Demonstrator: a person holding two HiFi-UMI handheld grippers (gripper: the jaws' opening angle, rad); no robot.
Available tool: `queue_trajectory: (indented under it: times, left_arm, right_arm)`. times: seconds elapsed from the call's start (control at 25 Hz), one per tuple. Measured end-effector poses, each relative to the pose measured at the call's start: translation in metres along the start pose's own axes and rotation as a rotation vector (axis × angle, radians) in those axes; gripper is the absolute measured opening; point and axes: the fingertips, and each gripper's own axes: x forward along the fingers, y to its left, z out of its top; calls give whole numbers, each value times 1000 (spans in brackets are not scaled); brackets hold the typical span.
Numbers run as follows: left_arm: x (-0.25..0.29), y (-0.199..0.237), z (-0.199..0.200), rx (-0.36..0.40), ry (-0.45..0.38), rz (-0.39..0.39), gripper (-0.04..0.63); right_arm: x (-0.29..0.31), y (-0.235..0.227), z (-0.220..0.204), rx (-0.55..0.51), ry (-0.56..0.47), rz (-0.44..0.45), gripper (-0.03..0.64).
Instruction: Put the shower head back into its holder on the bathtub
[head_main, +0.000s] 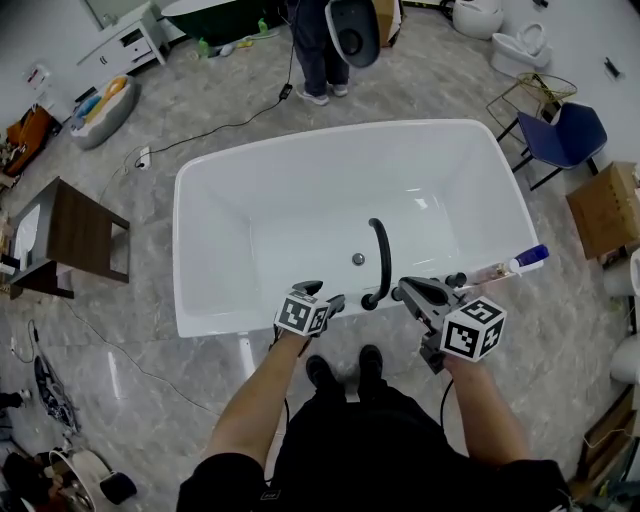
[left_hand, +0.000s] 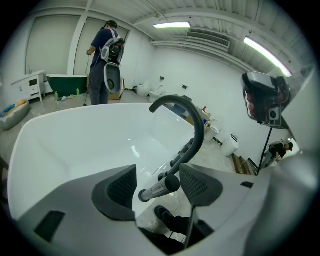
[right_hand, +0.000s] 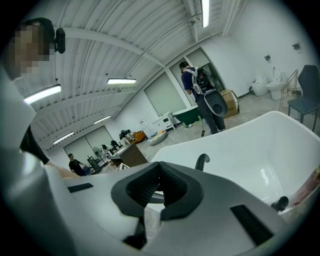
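**Two grippers at the near rim of the tub (head_main: 215, 255)**

In its own view we find the left gripper (left_hand: 158, 184) with jaws spread wide. The shower head (left_hand: 156, 190) (a short rod, grey knurled shaft, black ends) lies crosswise between them. Its black end sits just beside the pad (left_hand: 197, 185) at the view's right, and the other pad is apart from it, so nothing is clamped. The rod lies at the foot of the black spout (left_hand: 192, 125), which arches up over the white tub. We cannot tell whether the rod rests in a holder.

The right gripper (right_hand: 159, 170) has its tips drawn together. A thin grey bar crosses the gap behind them, and we cannot tell what it is.

In the head view both grippers hover over the near rim, one on each side of the spout's foot. Black knobs (head_main: 455, 280) and a blue-capped bottle (head_main: 522, 261) sit on the rim beyond the right one. A person (head_main: 318, 45) stands on the floor past the far end.
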Motion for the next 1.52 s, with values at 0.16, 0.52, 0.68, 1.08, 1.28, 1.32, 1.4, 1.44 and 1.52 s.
queue_trajectory:
  times: [0.16, 0.52, 0.68, 1.08, 1.28, 1.32, 1.4, 1.44, 1.52]
  left_arm:
    - [-18, 13, 9, -30, -39, 22, 285]
    - [-101, 13, 65, -26, -298, 67, 232]
    - [-148, 13, 94, 61, -402, 137, 215]
    - [-233, -7, 145, 234, -565, 168, 163]
    - [-244, -63, 144, 356, -496, 15, 112]
    - [-247, -72, 150, 350, -516, -6, 98]
    - [-254, -84, 168, 324, -582, 2, 60]
    - [-256, -88, 178, 310, -619, 23, 55]
    - [-260, -93, 198, 280, -692, 84, 49]
  right_arm:
    - [11, 12, 15, -36, -1, 32, 17]
    - [29, 33, 35, -66, -27, 68, 17]
    - [38, 42, 42, -73, -46, 67, 17]
    - [40, 55, 56, -131, -63, 70, 17]
    - [40, 59, 85, -174, -109, 110, 17]
    - [38, 58, 90, -184, -117, 123, 17]
    - [30, 54, 100, -202, -134, 150, 17]
    - [25, 50, 105, -210, -142, 161, 17]
    - [14, 41, 116, -227, -162, 183, 16]
